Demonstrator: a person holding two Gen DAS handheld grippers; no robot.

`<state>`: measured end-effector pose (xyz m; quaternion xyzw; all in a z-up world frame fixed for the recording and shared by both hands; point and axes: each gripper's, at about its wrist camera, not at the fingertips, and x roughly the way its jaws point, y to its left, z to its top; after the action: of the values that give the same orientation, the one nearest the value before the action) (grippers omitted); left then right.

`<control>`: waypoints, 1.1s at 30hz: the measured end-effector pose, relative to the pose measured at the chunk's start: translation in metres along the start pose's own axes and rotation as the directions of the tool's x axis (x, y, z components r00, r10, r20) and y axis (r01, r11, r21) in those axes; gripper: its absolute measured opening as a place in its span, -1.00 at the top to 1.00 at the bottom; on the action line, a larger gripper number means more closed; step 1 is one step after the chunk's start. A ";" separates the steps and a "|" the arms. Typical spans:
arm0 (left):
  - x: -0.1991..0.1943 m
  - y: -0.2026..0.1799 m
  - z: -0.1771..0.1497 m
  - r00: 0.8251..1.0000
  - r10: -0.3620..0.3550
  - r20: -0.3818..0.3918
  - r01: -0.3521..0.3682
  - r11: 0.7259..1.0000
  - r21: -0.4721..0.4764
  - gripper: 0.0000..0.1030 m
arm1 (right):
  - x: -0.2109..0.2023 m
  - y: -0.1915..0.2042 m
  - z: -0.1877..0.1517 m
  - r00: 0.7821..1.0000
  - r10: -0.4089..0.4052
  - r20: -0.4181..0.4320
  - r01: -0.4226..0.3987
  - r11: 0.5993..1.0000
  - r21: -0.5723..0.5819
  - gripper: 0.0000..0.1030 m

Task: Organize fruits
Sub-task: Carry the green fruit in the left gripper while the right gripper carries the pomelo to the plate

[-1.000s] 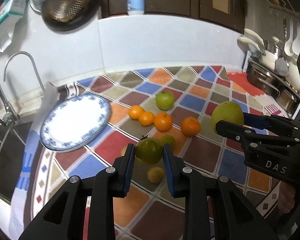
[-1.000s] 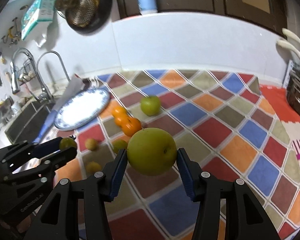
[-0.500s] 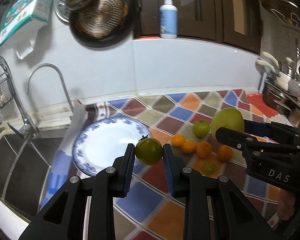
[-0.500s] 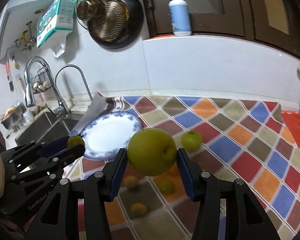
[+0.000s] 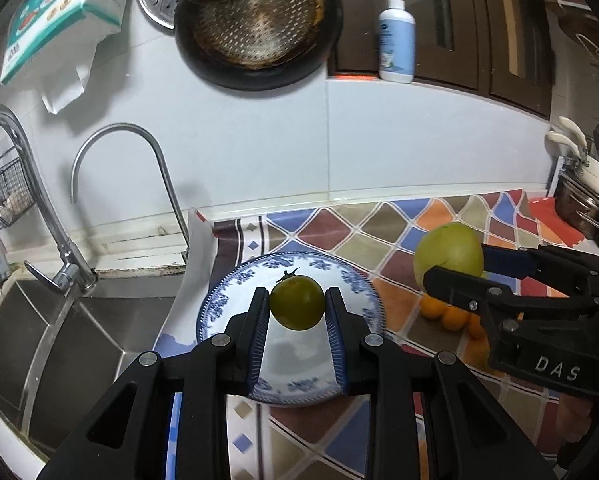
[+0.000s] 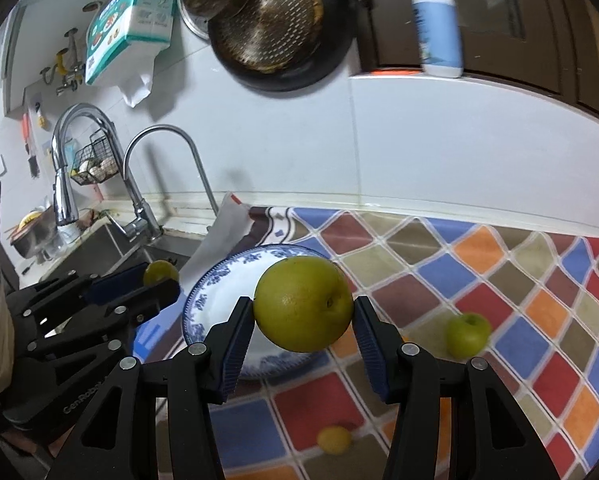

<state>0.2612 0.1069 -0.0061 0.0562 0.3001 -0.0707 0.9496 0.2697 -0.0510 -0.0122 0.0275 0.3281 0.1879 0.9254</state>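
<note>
Two grippers are in view, each clamped on a fruit. Left gripper (image 5: 297,316): its ribbed blue pads pinch a small, smooth, dark green tomato (image 5: 297,307) with a dried stem, held above the blue-and-white patterned plate (image 5: 355,280). The plate's near rim is partly hidden behind the gripper's black fingers. Right gripper (image 6: 303,322): jaws spread wider and pressed against a large, round, yellow-green fruit (image 6: 303,303) with a dimpled skin, held over the plate's right edge; contact with the plate cannot be confirmed in either view.

On the glossy diamond-patterned cloth (image 6: 499,280), a small green apple (image 6: 466,334) lies well right of the plate, slightly blurred. A small yellow fruit (image 6: 333,439) sits near the bottom, between the right gripper's fingers. Several oranges (image 5: 449,314) are largely covered by the right gripper's body in the left view; their count cannot be told.

Farther back, a steel sink (image 5: 39,340) and curved chrome tap (image 5: 119,160) stand left of the plate. A perforated metal pan (image 5: 255,20) hangs on the white wall, cut off at the top.
</note>
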 end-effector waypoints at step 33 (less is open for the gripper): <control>0.184 0.062 -0.004 0.952 -0.058 -0.299 0.049 0.998 -0.035 0.44 | 0.195 -0.007 0.026 0.943 0.019 -0.332 -0.033 0.999 -0.039 -0.01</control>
<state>0.4182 0.1502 -0.1119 0.0452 0.4432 -0.0829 0.8914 0.4271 0.0153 -0.1097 -0.0206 0.4745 0.2092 0.8548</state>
